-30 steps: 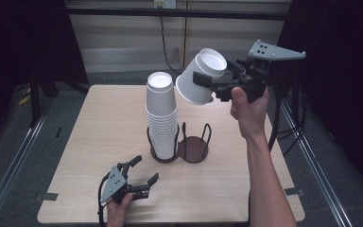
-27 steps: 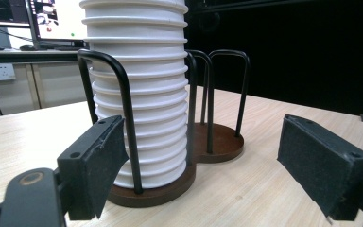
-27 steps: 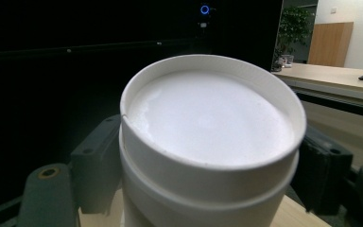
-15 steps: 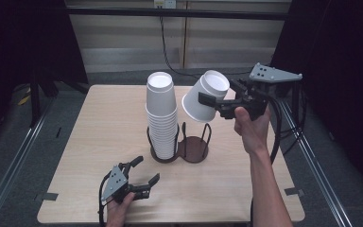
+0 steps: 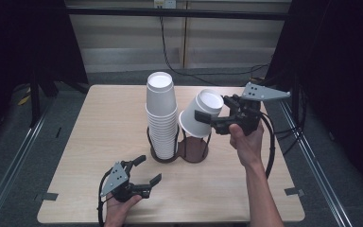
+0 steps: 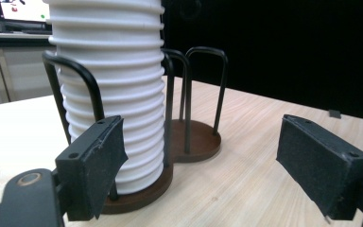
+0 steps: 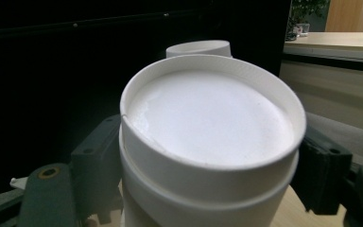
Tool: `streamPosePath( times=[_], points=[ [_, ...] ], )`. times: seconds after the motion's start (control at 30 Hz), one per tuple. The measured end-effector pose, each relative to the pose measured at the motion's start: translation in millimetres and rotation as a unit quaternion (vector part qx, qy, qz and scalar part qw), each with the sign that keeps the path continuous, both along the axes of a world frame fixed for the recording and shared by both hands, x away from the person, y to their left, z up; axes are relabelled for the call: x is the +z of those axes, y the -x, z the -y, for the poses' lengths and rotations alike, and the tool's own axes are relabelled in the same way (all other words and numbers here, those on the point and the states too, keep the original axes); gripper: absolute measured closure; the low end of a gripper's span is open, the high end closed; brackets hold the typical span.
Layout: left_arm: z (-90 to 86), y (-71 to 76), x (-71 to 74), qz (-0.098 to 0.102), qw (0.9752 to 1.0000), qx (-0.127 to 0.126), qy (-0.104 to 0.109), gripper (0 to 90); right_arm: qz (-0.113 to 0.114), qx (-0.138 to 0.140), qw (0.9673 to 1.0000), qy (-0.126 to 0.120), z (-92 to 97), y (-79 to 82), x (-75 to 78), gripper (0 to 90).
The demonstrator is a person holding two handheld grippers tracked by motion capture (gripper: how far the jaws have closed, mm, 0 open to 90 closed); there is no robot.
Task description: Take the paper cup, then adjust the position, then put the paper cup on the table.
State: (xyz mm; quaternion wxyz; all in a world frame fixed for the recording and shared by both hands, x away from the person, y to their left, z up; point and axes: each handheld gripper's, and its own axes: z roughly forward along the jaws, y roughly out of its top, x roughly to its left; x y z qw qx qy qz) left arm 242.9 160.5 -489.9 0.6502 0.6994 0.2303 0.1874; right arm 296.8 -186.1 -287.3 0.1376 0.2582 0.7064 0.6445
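Right gripper (image 5: 217, 122), clamped on an inverted paper cup (image 5: 199, 114), has descended from above the cup stack (image 5: 161, 113) to just over the empty holder ring (image 5: 192, 150) beside it; placement appears imminent. Left gripper (image 5: 144, 171) rests spread, empty, before the stack.

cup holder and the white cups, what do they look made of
The cup holder looks like dark brown round bases, possibly wood or plastic, with thin black bent rods, probably coated metal, judging by their smooth sheen. The stacked cups and the single cup clamped in the right gripper look like matte white paper: rolled rims, a recessed bottom and a side seam.
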Motion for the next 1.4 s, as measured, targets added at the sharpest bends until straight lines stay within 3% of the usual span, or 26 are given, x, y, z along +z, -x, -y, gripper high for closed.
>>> streamPosePath(
  times=[0.1,0.5,0.57,0.6,0.77,1.03,1.4],
  points=[
    [-2.2,-0.1,5.1,0.000,1.0000,-0.005,-0.002,16.0,-0.004,0.004,0.9999,-0.010,-2.1,2.2,-8.3,21.8],
    [-3.9,1.1,19.8,0.000,0.9996,-0.028,-0.005,16.1,-0.020,0.022,0.9995,0.011,-13.9,11.5,-37.6,21.8],
    [-5.0,-0.2,22.2,0.004,0.9993,-0.033,-0.019,16.2,-0.022,0.026,0.9994,0.013,-15.3,12.8,-41.1,21.8],
    [-2.5,0.8,22.6,-0.005,0.9994,-0.034,-0.006,16.1,-0.024,0.028,0.9992,0.013,-16.2,13.5,-42.9,21.8],
    [-1.1,1.1,28.8,0.002,0.9989,-0.045,-0.016,16.1,-0.030,0.040,0.9985,0.020,-22.2,16.7,-54.3,21.8],
    [2.6,2.1,35.8,0.002,0.9977,-0.062,-0.028,16.1,-0.049,0.052,0.9971,0.027,-29.4,20.3,-74.4,21.9],
    [8.2,2.0,40.6,-0.007,0.9957,-0.089,-0.027,16.0,-0.057,0.066,0.9952,0.044,-35.9,24.4,-93.5,21.9]
  ],
)
